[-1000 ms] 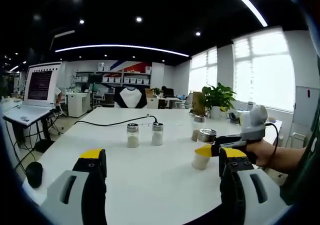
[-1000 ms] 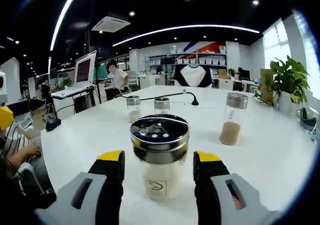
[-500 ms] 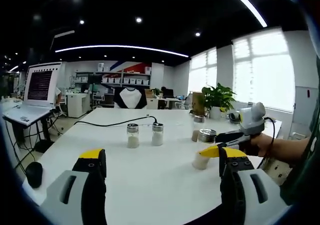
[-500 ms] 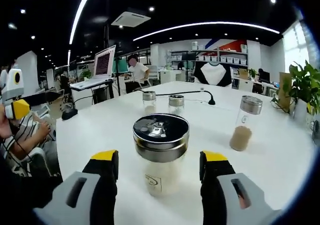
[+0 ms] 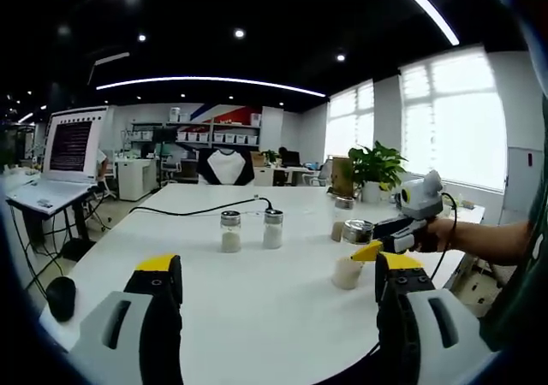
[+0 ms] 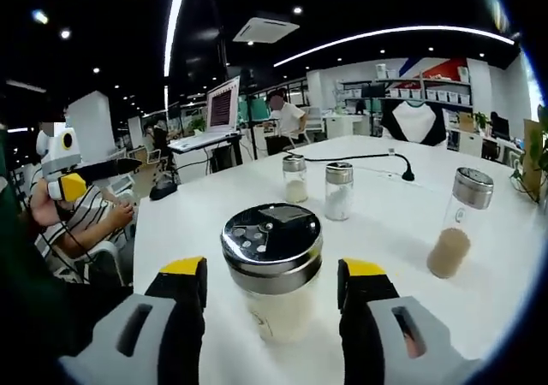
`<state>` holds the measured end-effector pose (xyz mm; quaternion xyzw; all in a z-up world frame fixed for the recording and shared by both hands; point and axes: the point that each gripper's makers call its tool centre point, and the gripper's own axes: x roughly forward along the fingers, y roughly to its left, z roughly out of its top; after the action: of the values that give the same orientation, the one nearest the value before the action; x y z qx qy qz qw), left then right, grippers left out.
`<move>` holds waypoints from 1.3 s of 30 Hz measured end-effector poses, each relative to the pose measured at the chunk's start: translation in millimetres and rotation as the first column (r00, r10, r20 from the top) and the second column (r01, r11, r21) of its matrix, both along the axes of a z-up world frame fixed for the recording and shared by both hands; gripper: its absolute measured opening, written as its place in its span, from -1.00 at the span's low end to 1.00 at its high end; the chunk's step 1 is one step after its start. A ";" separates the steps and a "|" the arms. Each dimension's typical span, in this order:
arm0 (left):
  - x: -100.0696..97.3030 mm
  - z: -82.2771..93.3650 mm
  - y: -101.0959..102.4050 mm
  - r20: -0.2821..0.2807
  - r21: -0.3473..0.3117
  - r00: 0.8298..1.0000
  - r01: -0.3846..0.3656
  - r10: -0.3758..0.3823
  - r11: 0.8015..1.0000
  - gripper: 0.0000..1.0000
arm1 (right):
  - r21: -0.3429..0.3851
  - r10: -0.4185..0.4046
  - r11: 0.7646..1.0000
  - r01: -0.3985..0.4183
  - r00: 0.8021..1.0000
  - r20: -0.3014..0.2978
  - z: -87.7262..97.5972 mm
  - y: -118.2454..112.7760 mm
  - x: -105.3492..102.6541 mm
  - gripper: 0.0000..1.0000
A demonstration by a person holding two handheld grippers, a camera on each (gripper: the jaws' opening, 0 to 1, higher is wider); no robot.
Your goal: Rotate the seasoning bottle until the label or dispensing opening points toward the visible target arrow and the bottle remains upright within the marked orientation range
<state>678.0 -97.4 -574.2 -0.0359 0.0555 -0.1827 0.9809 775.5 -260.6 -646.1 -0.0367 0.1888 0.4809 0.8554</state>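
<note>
Yellow-tipped jaws of the right gripper point(image 6: 272, 284) bracket the upright seasoning bottle point(image 6: 272, 269) on the white table point(image 6: 394, 231), contact seemingly not made, while the left gripper point(image 5: 278, 275) hovers level, jaws spread.

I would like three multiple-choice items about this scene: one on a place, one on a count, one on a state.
1. Where does the nearest seasoning bottle stand in the right gripper view?
A. Between the jaws of the right claw
B. On the laptop
C. Beside the plant

2. How many bottles stand on the white table in that view?
A. Two
B. Four
C. Six

3. How is the left claw?
A. Shut on a bottle
B. Open, holding nothing
C. Shut on a cable

Key: 1 A, the bottle stands upright in the gap between the yellow-tipped jaws. 2 B, the near one, a pair behind it, and one with brown contents. 3 B, in the left gripper view its jaws stand wide apart over bare table.
</note>
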 end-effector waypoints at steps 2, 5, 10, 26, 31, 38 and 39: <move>0.0 -0.8 -1.4 -0.002 0.004 1.000 0.005 -0.005 1.000 0.97 | -0.003 0.030 1.000 -0.030 1.000 0.006 -0.2 -0.5 1.4 0.18; 0.4 -0.9 -2.1 -0.003 0.005 1.000 0.009 -0.009 1.000 0.97 | -0.015 0.053 0.999 -0.053 0.999 0.011 -1.3 1.4 0.3 0.11; 1.4 1.0 -0.8 0.000 0.002 1.000 0.002 -0.002 1.000 0.97 | -0.004 0.095 0.995 -0.095 0.996 -0.004 -2.1 5.9 -3.2 -0.17; 0.0 1.2 -0.4 -0.001 0.005 1.000 -0.002 0.002 1.000 0.97 | -0.021 0.089 0.996 -0.088 0.996 0.017 -2.3 6.2 -0.9 -0.19; -0.3 1.2 -0.6 -0.002 0.007 1.000 -0.001 0.001 1.000 0.97 | -0.031 0.083 0.996 -0.082 0.996 0.025 -3.1 5.7 -0.4 -0.20; -1.4 3.1 -1.6 0.006 0.003 1.000 0.004 -0.004 1.000 0.99 | -0.037 0.065 0.997 -0.064 0.997 0.028 -3.5 5.8 0.4 -0.20; -1.5 3.4 -2.3 0.006 0.000 1.000 0.007 -0.007 1.000 0.99 | -0.038 0.059 0.998 -0.058 0.998 0.029 -3.5 5.9 0.5 -0.20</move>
<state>676.5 -99.7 -570.8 -0.0349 0.0528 -0.1860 0.9805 776.0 -254.7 -649.6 -0.0652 0.1837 0.5017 0.8428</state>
